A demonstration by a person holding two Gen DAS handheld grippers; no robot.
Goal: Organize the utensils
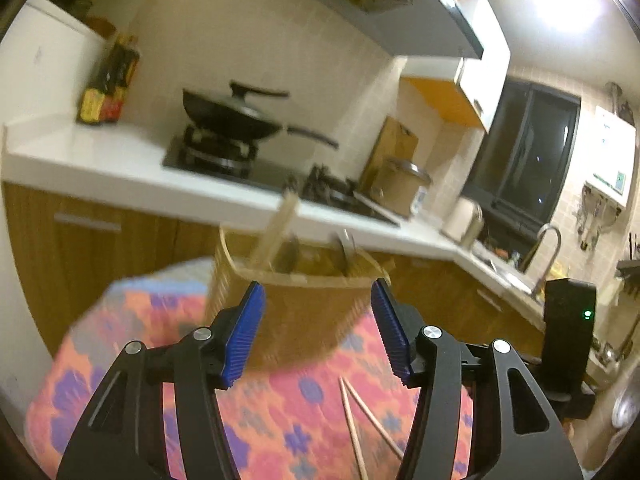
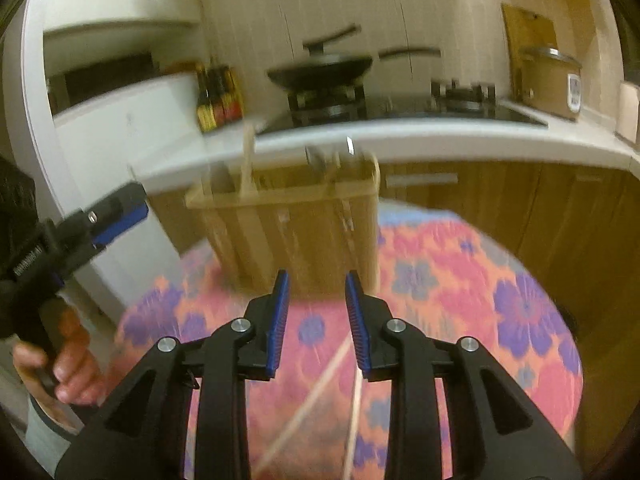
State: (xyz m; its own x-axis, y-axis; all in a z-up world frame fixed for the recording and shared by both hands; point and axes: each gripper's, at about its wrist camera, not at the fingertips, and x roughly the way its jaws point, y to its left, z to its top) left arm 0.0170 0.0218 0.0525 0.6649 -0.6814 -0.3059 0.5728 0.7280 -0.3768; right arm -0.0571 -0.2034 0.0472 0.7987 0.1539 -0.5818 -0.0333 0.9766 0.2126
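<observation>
A wooden utensil holder (image 1: 296, 308) stands on a table with a pink and purple flowered cloth (image 1: 280, 412). It holds a wooden spatula (image 1: 276, 232) and metal utensils (image 1: 346, 252). It also shows in the right wrist view (image 2: 296, 224). Two wooden chopsticks (image 1: 360, 416) lie crossed on the cloth in front of the holder; in the right wrist view the chopsticks (image 2: 320, 392) lie below my right gripper. My left gripper (image 1: 318, 324) is open and empty just before the holder. My right gripper (image 2: 316, 316) is open and empty above the chopsticks.
A white counter (image 1: 120, 164) behind the table carries a gas stove with a black wok (image 1: 236, 120), sauce bottles (image 1: 108, 84) and a rice cooker (image 1: 400, 188). A sink tap (image 1: 544, 248) is at the right. The left gripper body (image 2: 72, 240) shows at the left of the right wrist view.
</observation>
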